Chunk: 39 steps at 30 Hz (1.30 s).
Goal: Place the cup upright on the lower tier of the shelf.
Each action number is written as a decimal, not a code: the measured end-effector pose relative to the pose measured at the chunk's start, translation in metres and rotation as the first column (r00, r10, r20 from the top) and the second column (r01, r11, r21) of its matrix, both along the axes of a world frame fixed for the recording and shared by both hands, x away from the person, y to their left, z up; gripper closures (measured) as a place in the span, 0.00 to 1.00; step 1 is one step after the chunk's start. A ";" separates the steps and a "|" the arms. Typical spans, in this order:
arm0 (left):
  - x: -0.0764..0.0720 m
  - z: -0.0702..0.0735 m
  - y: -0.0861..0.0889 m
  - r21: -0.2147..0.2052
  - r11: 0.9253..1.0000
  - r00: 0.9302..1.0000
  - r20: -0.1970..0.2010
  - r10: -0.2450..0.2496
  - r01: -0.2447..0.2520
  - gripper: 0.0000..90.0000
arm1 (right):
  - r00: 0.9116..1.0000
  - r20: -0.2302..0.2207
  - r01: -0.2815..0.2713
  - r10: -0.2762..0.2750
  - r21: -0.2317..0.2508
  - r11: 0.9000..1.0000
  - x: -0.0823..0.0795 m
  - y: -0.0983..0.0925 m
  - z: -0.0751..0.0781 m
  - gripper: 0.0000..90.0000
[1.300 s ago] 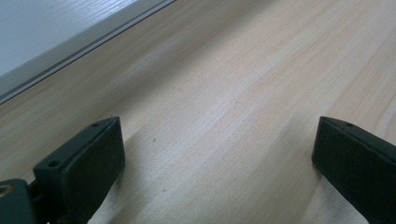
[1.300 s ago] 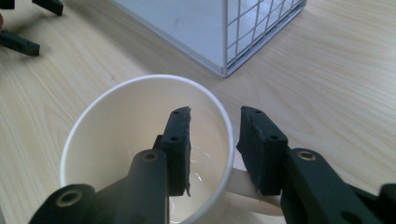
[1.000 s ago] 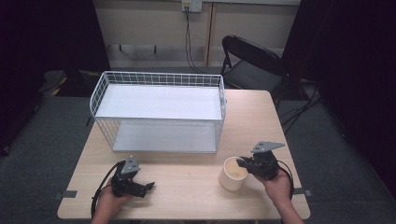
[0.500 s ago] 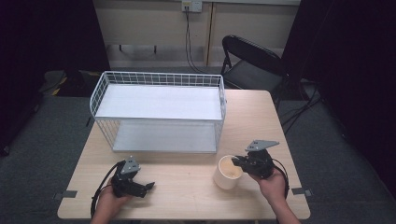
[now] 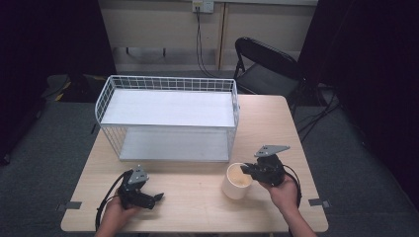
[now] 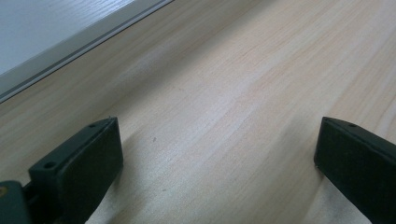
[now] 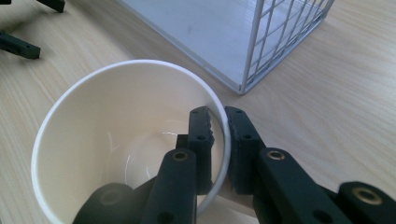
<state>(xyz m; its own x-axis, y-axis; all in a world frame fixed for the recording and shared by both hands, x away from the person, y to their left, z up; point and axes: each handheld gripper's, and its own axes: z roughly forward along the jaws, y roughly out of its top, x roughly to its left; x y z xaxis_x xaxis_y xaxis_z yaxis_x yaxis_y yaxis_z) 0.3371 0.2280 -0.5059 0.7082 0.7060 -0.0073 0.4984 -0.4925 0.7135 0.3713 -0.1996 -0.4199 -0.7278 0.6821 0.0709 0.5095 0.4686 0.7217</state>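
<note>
A cream cup (image 5: 236, 180) (image 7: 126, 140) stands in front of the wire rack's right end. My right gripper (image 5: 248, 170) (image 7: 219, 135) is shut on the cup's rim, one jaw inside the wall and one outside. The cup is empty. My left gripper (image 5: 157, 197) (image 6: 215, 154) rests on the wooden table (image 5: 197, 197) near the front left, its jaws wide open with nothing but bare wood between them. A hand holds each gripper from the near edge.
A white wire rack (image 5: 168, 118) (image 7: 261, 42) with two shelves fills the middle of the table, its front face open. Its lower white shelf edge (image 6: 56, 46) lies just beyond the left gripper. A black folding chair (image 5: 267, 64) stands behind the table.
My right gripper has moved the cup a little to the left and toward the rack. The left gripper has stayed where it was.
</note>
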 end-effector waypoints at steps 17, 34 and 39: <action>0.000 0.000 0.000 -0.001 1.000 1.000 -0.001 0.000 0.000 0.00 | 1.000 -0.009 -0.015 0.015 -0.011 1.000 0.009 0.024 0.004 0.91; 0.000 0.000 0.000 -0.001 1.000 1.000 -0.001 0.000 0.000 0.00 | 0.998 0.053 0.014 -0.014 0.015 1.000 0.015 0.055 0.009 0.91; 0.000 0.000 0.000 -0.001 1.000 1.000 -0.001 -0.001 0.001 0.00 | 0.997 0.072 0.030 -0.031 0.019 0.999 0.016 0.061 0.011 0.91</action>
<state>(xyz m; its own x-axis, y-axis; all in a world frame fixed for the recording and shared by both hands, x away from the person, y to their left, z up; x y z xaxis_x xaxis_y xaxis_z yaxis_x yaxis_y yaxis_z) 0.3371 0.2278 -0.5060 0.7085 0.7056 -0.0087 0.4988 -0.4920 0.7136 0.3871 -0.1383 -0.4086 -0.7102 0.7033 0.0313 0.4693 0.4399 0.7657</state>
